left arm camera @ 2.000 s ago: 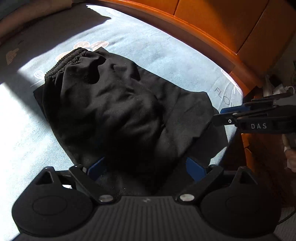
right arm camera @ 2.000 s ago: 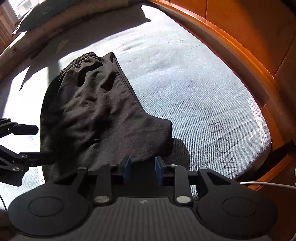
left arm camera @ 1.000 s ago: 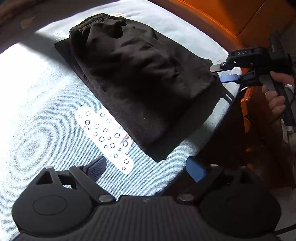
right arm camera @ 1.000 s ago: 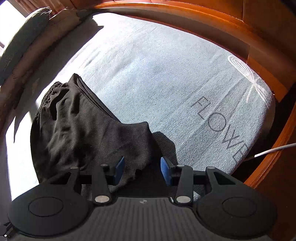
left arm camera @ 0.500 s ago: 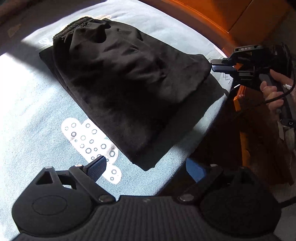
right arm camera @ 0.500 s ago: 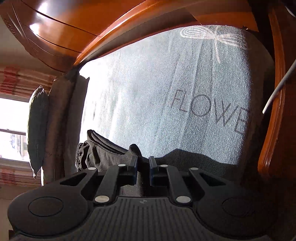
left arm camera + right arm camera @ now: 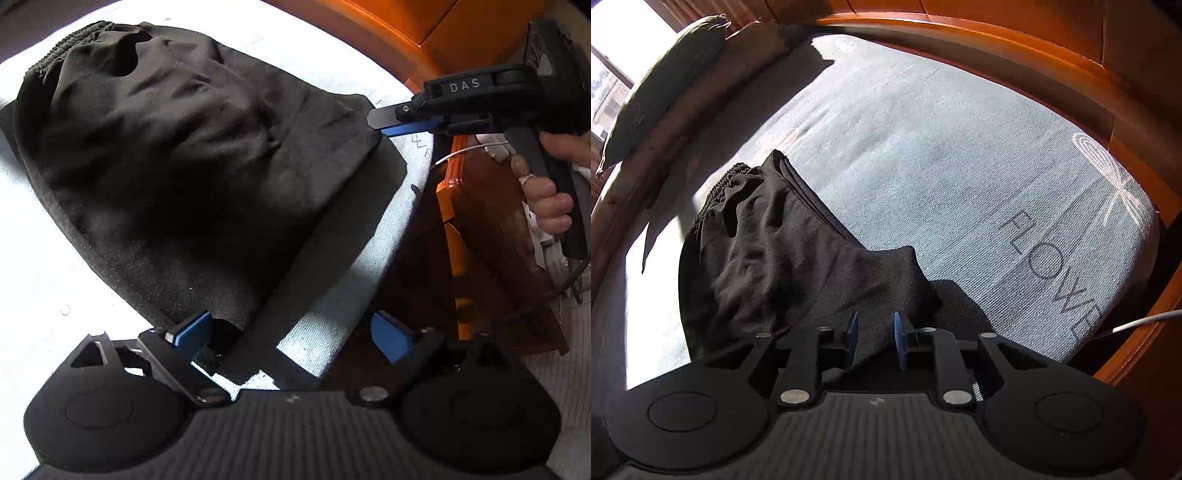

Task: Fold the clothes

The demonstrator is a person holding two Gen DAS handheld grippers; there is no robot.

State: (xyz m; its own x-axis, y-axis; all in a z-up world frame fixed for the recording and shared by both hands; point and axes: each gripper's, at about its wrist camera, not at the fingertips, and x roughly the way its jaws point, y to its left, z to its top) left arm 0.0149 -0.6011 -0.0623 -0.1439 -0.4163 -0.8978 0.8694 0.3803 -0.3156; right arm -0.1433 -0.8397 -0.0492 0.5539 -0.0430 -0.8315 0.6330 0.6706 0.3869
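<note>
We judge the folded black soft-knit shorts (image 7: 192, 177) on the grey woven mattress (image 7: 942, 155) limp, light, best pinched at near corners; left gripper (image 7: 291, 334) gapes wide, right gripper (image 7: 873, 339) is opening, both empty.

Both my cameras look steeply down over my tongs, close above the bed (image 7: 923, 155). Each sees the black shorts (image 7: 177, 166) ahead; my left one catches my right tongs (image 7: 388, 123).

A grey-blue mattress (image 7: 960, 155) printed with lettering is framed by an orange wooden bed frame (image 7: 1015, 48). A dark pillow (image 7: 661, 81) is propped near a bright window (image 7: 613, 55). Strong sunlight is cast across the mattress.
</note>
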